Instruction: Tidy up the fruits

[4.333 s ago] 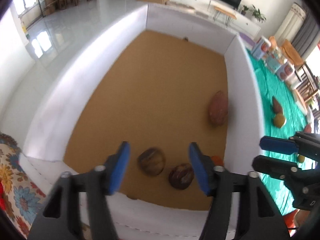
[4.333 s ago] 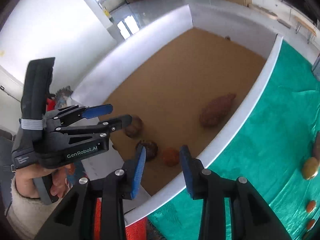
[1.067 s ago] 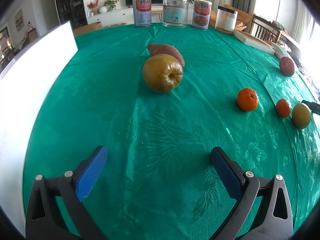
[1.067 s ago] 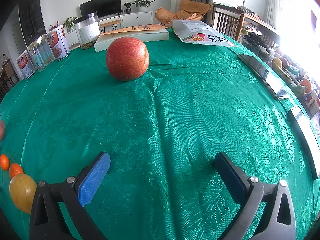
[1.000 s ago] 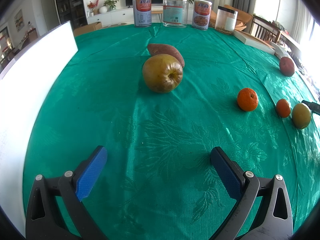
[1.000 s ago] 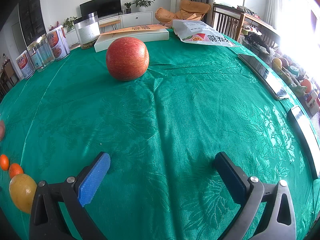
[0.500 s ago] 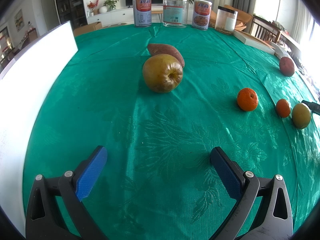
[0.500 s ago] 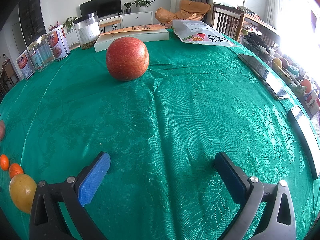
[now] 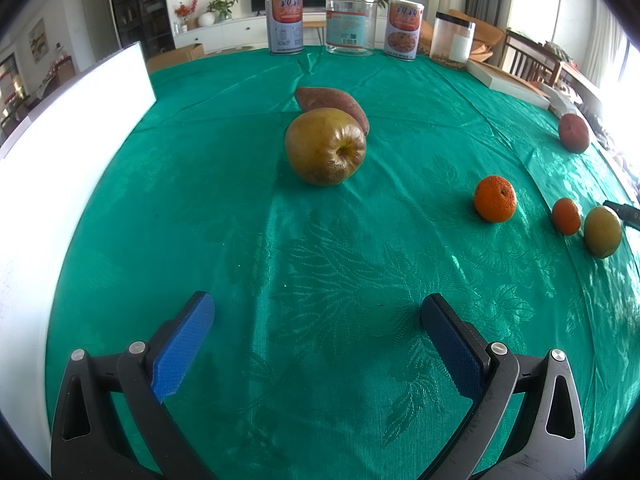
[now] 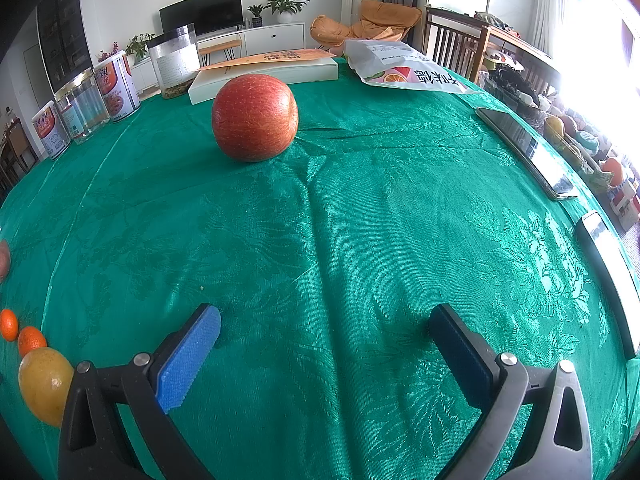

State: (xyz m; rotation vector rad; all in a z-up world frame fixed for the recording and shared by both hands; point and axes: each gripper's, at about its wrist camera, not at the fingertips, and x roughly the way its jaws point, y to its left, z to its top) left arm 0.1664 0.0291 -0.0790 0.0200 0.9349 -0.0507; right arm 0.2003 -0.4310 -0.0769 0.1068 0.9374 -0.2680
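While nothing has shifted since before, left claw (image 9: 318, 324) and right claw (image 10: 326, 332) stay spread, empty.

Behind the brownish pear (image 9: 325, 146) I see only part of the sweet potato (image 9: 330, 99); its near side is covered. My right camera's left edge cuts off one small orange (image 10: 9, 324) and a reddish thing (image 10: 3, 258) I cannot identify. A dark tip (image 9: 624, 213) pokes in at my left view's right edge, too cropped to name.

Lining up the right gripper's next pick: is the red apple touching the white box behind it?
No. In the right wrist view the red apple sits alone on the green tablecloth, with cloth showing between it and the white box.
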